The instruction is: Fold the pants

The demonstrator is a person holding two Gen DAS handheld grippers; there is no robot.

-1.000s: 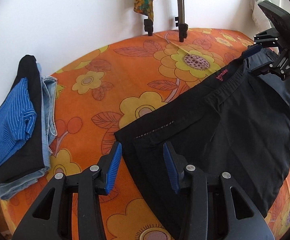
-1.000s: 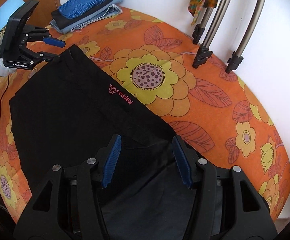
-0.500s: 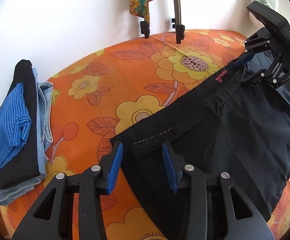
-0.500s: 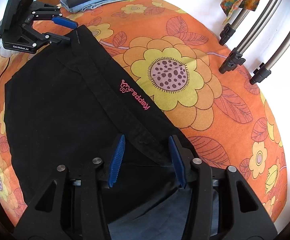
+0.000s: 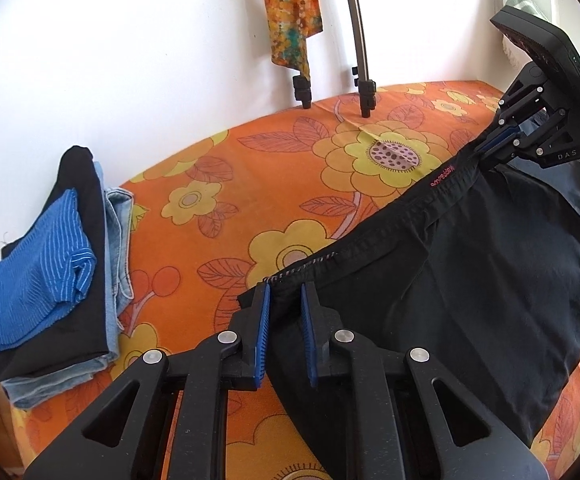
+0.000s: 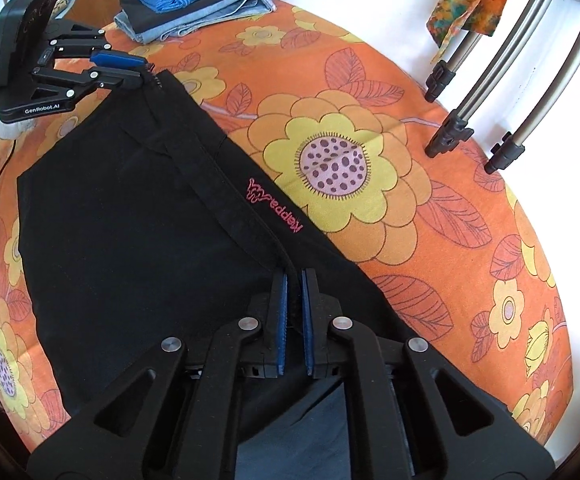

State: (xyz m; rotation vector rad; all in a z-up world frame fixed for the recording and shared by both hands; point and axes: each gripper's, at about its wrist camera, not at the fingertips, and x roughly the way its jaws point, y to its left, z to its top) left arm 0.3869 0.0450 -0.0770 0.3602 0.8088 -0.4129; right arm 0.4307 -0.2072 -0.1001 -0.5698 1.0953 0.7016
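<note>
Black pants (image 5: 489, 264) with a pink logo on the waistband (image 6: 276, 210) lie on an orange flowered sheet (image 5: 250, 184). My left gripper (image 5: 284, 294) has its blue pads closed on one end of the waistband. My right gripper (image 6: 294, 284) is shut on the other end of the waistband. Each gripper shows in the other's view: the right gripper (image 5: 493, 146) at the far right, the left gripper (image 6: 146, 72) at the upper left. The waistband is stretched between them.
A stack of folded clothes (image 5: 50, 264), blue striped on top of black and denim, sits at the sheet's left edge by the white wall. Metal rack legs (image 6: 449, 128) and a hanging patterned cloth (image 5: 290, 12) stand at the back.
Both grippers have closed from open onto the waistband ends. The waistband has gone taut between them.
</note>
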